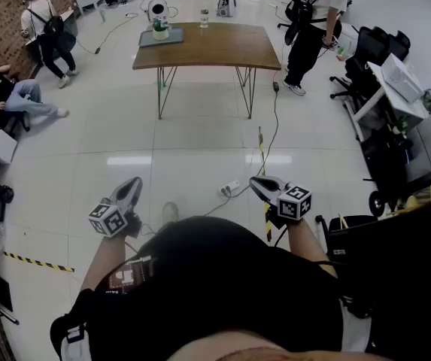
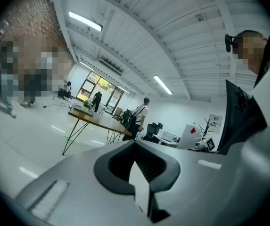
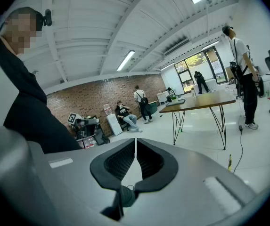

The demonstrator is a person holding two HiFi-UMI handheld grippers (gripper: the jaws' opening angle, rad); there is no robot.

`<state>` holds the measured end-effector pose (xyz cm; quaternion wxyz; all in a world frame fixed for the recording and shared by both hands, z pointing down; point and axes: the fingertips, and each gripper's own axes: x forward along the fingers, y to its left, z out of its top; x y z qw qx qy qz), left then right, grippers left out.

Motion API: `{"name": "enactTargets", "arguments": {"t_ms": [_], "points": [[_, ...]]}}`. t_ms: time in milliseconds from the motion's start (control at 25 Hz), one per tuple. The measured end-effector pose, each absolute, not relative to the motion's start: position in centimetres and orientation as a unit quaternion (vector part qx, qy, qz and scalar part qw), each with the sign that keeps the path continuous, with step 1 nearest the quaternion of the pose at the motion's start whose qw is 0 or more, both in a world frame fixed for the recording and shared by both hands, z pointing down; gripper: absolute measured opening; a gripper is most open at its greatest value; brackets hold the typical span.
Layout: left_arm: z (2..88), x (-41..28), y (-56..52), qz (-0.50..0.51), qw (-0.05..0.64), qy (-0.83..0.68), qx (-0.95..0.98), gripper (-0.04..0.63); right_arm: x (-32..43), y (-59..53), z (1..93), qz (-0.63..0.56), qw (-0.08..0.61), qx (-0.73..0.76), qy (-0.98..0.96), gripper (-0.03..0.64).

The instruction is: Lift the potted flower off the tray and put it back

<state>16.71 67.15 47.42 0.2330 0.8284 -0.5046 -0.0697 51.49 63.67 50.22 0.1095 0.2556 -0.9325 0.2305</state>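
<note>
The potted flower (image 1: 160, 27), green leaves in a white pot, stands on a grey tray (image 1: 162, 38) at the far left corner of the wooden table (image 1: 215, 47), well across the room from me. In the right gripper view the flower (image 3: 174, 97) and tray (image 3: 178, 101) are small and distant. My left gripper (image 1: 131, 192) (image 2: 135, 144) is shut, with nothing between its fingers. My right gripper (image 1: 262, 186) (image 3: 135, 140) is also shut and holds nothing. Both are held at waist height over the floor, far short of the table.
A glass (image 1: 204, 17) and a white device (image 1: 157, 8) also stand on the table. One person (image 1: 313, 21) stands at its right end; another (image 1: 46, 30) stands at left and a third (image 1: 8, 95) sits there. A cable (image 1: 274, 126) and power strip (image 1: 230, 189) lie on the floor. Desks and chairs (image 1: 384, 77) line the right.
</note>
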Motion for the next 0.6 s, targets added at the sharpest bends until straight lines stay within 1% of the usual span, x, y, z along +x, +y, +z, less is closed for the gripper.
{"name": "enactTargets", "arguments": {"t_ms": [200, 360, 600], "points": [[48.9, 12.3, 61.2, -0.077, 0.237, -0.489, 0.836, -0.009, 46.8, 58.4, 51.2, 0.229, 0.120, 0.268, -0.928, 0.026], [50.1, 6.9, 55.0, -0.086, 0.238, -0.474, 0.843, -0.009, 41.4, 52.0, 51.0, 0.218, 0.128, 0.284, -0.925, 0.028], [49.8, -4.8, 45.9, -0.065, 0.235, -0.457, 0.855, -0.009, 28.7, 40.7, 47.6, 0.235, 0.079, 0.295, -0.923, 0.032]]}}
